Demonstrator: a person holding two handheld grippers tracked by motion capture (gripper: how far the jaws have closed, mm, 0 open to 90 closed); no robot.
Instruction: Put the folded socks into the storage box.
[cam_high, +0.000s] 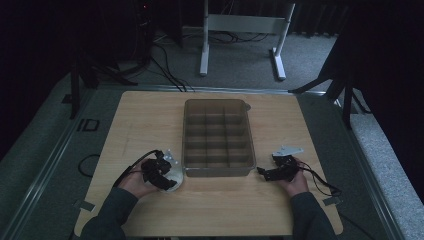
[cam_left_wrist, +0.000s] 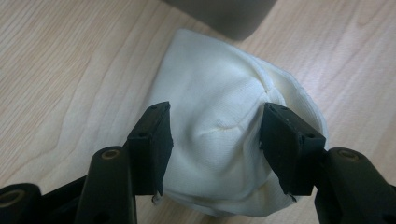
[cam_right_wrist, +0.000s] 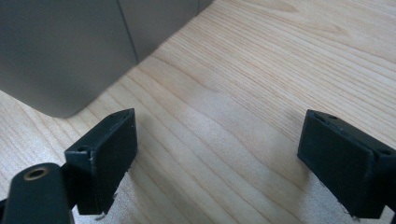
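Left gripper (cam_left_wrist: 215, 135): jaws spread, straddling the white cloth bundle (cam_left_wrist: 224, 116), which lies on the table (cam_left_wrist: 56, 70) between them, pads apparently not pressing. Right gripper (cam_right_wrist: 217, 158): released, empty.

The one readable mark is a pair of dark characters, "ID" (cam_high: 88, 124), standing on the grey carpeted floor at the left of the high view, just beside the left edge of the light wooden tabletop (cam_high: 150, 115). Both gripper views carry no lettering, label, brand or number that can be read.
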